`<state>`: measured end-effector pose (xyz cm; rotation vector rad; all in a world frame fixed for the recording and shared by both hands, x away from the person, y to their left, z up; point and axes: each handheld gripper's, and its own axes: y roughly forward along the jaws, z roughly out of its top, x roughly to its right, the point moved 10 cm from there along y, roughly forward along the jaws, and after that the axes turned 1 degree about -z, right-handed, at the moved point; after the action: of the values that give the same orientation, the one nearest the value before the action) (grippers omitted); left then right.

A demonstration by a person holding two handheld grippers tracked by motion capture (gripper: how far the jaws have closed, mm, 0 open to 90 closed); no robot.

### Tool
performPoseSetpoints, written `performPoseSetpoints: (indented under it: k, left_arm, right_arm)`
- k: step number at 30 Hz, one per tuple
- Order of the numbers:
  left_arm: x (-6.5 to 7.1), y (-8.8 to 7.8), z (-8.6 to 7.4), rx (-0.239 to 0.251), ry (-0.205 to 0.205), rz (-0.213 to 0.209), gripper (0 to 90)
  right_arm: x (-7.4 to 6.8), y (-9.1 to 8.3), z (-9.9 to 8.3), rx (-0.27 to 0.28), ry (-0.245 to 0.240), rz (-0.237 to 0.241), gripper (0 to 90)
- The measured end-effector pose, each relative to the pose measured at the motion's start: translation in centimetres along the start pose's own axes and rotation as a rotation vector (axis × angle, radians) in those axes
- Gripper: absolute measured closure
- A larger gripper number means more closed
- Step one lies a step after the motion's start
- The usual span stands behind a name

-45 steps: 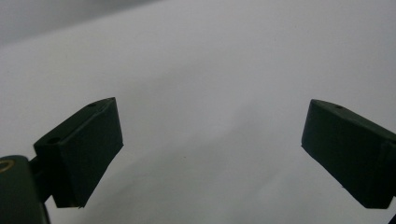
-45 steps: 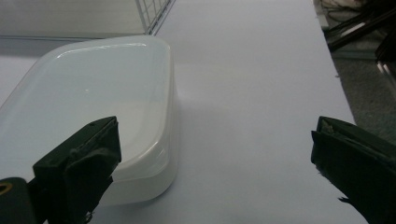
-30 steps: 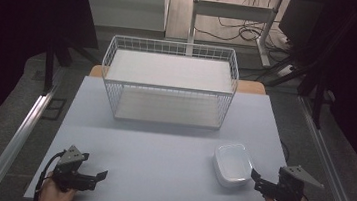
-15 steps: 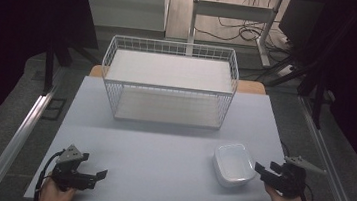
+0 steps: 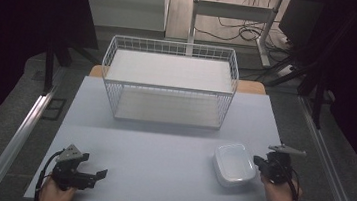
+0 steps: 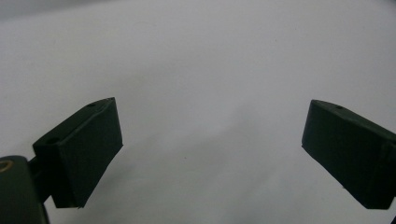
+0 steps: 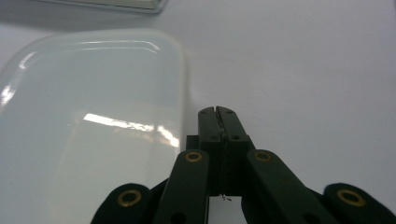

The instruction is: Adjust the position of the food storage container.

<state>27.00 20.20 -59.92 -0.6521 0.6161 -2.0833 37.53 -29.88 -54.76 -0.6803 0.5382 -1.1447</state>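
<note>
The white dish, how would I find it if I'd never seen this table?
Start at the wire basket at the table's far side. Come toward the near right corner: the white dish sits there, low, glossy and empty, beside the right tool.

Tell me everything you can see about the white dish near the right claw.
The white dish is a shallow rectangular tray with rounded corners and a raised rim, glossy like plastic or glazed ceramic. It looks empty and sits flat on the table, near its front right. The right claw, shut, sits just beside its rim; contact is unclear.
</note>
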Motion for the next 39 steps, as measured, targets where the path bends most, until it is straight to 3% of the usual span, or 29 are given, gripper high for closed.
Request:
performPoseSetpoints:
  k: [7, 8, 12, 13, 15, 19, 20, 21, 22, 23, 24, 25, 27, 29, 31, 34, 35, 37, 39]
  left_arm:
    - [-0.3, -0.1, 0.0, 0.012, -0.043, -0.013, 5.1]
    - [-0.3, -0.1, 0.0, 0.013, -0.044, -0.014, 5.2]
    - [-0.1, -0.1, 0.0, 0.007, -0.036, -0.015, 5.2]
    - [-0.1, -0.1, 0.0, 0.004, -0.03, -0.015, 5.2]
    - [-0.1, -0.1, 0.0, 0.004, -0.03, -0.015, 5.2]
    - [0.0, -0.1, 0.1, 0.009, -0.027, -0.018, 5.6]
    - [0.0, -0.1, 0.1, 0.009, -0.027, -0.018, 5.7]
    - [0.1, 0.0, 0.2, 0.006, -0.02, -0.015, 5.8]
    - [0.1, 0.0, 0.2, 0.006, -0.02, -0.015, 6.0]
    - [0.2, 0.1, 0.1, -0.013, -0.004, 0.002, 6.4]
    - [0.2, 0.1, 0.1, -0.013, -0.004, 0.002, 6.4]
    - [0.3, 0.3, 0.0, -0.029, 0.006, 0.014, 6.4]
    - [0.5, 0.5, 0.0, -0.043, 0.01, 0.009, 6.2]
    - [0.6, 0.6, 0.0, -0.05, 0.011, 0.008, 6.1]
    - [0.9, 0.7, 0.2, -0.045, 0.004, -0.012, 5.8]
    - [1.0, 0.7, 0.4, -0.037, -0.001, -0.018, 6.8]
    - [1.1, 0.9, 0.7, -0.031, -0.007, -0.025, 8.1]
    - [1.2, 1.0, 0.9, -0.029, -0.006, -0.03, 9.0]
    - [1.9, 1.9, 1.8, -0.024, 0.013, -0.064, 14.9]
  right_arm:
    - [-2.0, 1.2, 0.8, -0.014, -0.049, 0.037, 89.5]
    - [-3.0, 1.6, 1.1, -0.016, -0.071, 0.052, 89.5]
    - [-4.4, 2.3, 1.6, -0.02, -0.096, 0.074, 89.4]
    - [-5.4, 2.8, 2.0, -0.021, -0.112, 0.09, 89.4]
    - [-5.9, 3.1, 2.1, -0.022, -0.118, 0.099, 89.4]
    - [-8.7, 4.3, 3.1, -0.025, -0.147, 0.148, 89.5]
    - [-8.7, 4.3, 3.1, -0.025, -0.147, 0.148, 89.5]
    - [-10.0, 4.8, 3.4, -0.027, -0.158, 0.174, 89.4]
    - [-10.0, 4.8, 3.4, -0.027, -0.158, 0.174, 89.4]
    - [-11.4, 5.3, 3.6, -0.028, -0.176, 0.202, 89.4]
    - [-11.4, 5.3, 3.6, -0.028, -0.176, 0.202, 89.4]
    - [-13.0, 5.7, 3.7, -0.033, -0.191, 0.233, 89.4]
    - [-14.7, 6.2, 3.7, -0.04, -0.203, 0.273, 89.5]
    - [-15.3, 6.3, 3.7, -0.044, -0.209, 0.286, 89.4]
    - [-17.2, 6.5, 3.7, -0.037, -0.251, 0.322, 89.4]
    - [-16.9, 5.7, 3.9, -0.014, -0.249, 0.312, 89.3]
    - [-16.0, 4.8, 4.0, 0.001, -0.239, 0.288, 89.3]
    - [-15.5, 4.2, 4.0, 0.017, -0.233, 0.277, 89.3]
    - [-14.5, 2.6, 3.1, 0.027, -0.215, 0.268, 89.2]
